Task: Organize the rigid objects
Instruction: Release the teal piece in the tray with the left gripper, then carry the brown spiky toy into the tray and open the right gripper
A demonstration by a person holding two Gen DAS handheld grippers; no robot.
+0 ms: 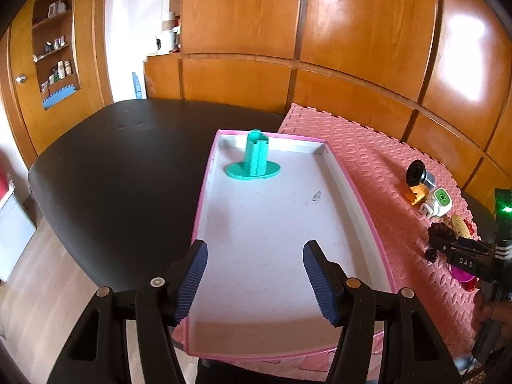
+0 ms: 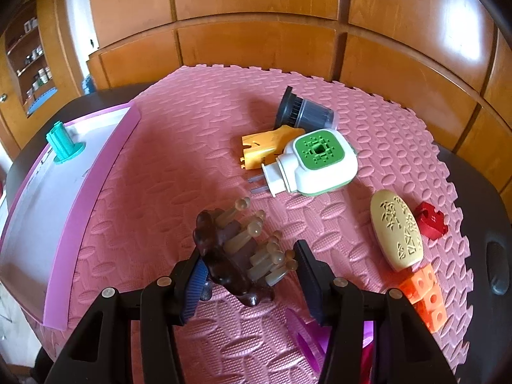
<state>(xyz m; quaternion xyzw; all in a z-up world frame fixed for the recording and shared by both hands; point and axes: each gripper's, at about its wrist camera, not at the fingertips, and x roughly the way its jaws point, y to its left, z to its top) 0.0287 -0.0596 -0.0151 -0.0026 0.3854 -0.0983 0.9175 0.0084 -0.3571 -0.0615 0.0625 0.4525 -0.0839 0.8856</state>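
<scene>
A pink-edged white tray (image 1: 352, 185) lies on a black table, also in the right wrist view (image 2: 96, 192). A teal stand (image 1: 254, 160) stands upright at its far end, seen too from the right (image 2: 64, 144). My left gripper (image 1: 255, 275) is open and empty over the tray's near end. My right gripper (image 2: 248, 275) holds a dark brown scalp massager (image 2: 236, 252) with tan prongs between its fingers, low over the pink foam mat (image 2: 192, 160). It appears at the right edge of the left view (image 1: 443, 240).
On the mat lie a white and green plug-in device (image 2: 313, 163), a yellow piece (image 2: 265, 147), a dark grey cylinder (image 2: 304, 112), a beige oval (image 2: 396, 233), a red block (image 2: 430, 220), orange cubes (image 2: 425, 297) and a magenta item (image 2: 307, 342). Wooden panels stand behind.
</scene>
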